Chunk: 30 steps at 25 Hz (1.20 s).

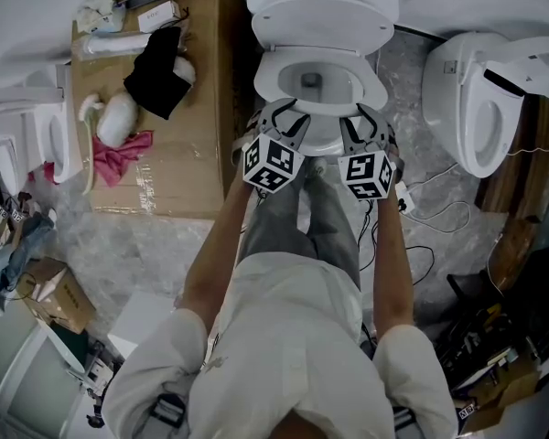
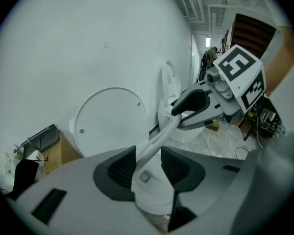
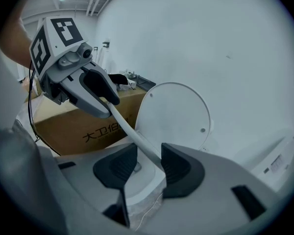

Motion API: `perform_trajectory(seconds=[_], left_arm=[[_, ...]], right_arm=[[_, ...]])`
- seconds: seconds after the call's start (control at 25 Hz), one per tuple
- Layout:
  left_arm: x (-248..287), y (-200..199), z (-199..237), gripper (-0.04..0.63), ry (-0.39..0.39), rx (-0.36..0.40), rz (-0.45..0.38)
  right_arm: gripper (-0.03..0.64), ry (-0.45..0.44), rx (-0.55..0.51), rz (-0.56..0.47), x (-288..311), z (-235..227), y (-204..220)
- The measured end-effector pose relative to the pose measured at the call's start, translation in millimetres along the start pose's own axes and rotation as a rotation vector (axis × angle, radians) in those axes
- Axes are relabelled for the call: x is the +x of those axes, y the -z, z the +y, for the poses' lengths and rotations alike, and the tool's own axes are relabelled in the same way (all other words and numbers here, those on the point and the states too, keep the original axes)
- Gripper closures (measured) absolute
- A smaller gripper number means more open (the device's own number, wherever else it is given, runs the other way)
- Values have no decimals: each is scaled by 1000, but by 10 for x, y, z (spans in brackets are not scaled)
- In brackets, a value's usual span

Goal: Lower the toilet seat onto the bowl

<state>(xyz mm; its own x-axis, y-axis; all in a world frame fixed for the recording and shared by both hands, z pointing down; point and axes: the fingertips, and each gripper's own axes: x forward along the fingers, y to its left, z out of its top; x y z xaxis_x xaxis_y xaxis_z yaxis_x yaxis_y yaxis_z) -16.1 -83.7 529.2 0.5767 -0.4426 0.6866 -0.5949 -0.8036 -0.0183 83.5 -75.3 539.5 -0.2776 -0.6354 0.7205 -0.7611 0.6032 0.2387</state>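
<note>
Passing between the pads of both grippers, the toilet seat (image 1: 375, 88) has its front rim caught at two places, one a little left of the middle and one a little right. Seen from the head view, the seat ring lies over the bowl, well clear of the lid (image 1: 320, 12), which stands upright against the tank. No view shows clearly whether the ring already rests on the bowl's edge. In each gripper view the rim runs as a pale band from that gripper's own jaws across to the other gripper's jaws.

The person stands right in front of the toilet with both bare forearms stretched forward side by side. The left gripper (image 1: 282, 122) and right gripper (image 1: 366, 124) point forward and down at the seat's front, near each other but apart. Their marker cubes (image 1: 273, 163) are turned up toward the head camera.

The left gripper's jaws stand fairly wide, and the seat's front fills the gap between the dark ribbed pads, so they clamp it. The right gripper's jaws stand about as wide and clamp it too, with the rim band crossing at a slant and lying against the pad on the picture's right.

A cardboard box (image 1: 192, 154) stands just left of the toilet, and a second toilet (image 1: 467, 99) stands to the right.
</note>
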Motion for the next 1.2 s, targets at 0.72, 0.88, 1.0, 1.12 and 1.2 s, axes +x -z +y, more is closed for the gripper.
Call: perform_trajectory(seconds=[0.72, 0.88, 1.0, 1.12, 1.2], left_arm=[[-7, 440, -388, 419, -20, 22, 53], [-13, 539, -469, 417, -14, 34, 57], [-5, 607, -520, 416, -8, 36, 56], [-3, 681, -582, 416, 2, 41, 59], [2, 730, -614, 414, 5, 44, 64]], right_arm=[[453, -110, -66, 56, -57, 418, 446], [449, -120, -74, 63, -68, 510, 538], [448, -122, -78, 65, -67, 565, 605], [446, -130, -72, 73, -76, 631, 680], [445, -136, -70, 79, -73, 672, 721]])
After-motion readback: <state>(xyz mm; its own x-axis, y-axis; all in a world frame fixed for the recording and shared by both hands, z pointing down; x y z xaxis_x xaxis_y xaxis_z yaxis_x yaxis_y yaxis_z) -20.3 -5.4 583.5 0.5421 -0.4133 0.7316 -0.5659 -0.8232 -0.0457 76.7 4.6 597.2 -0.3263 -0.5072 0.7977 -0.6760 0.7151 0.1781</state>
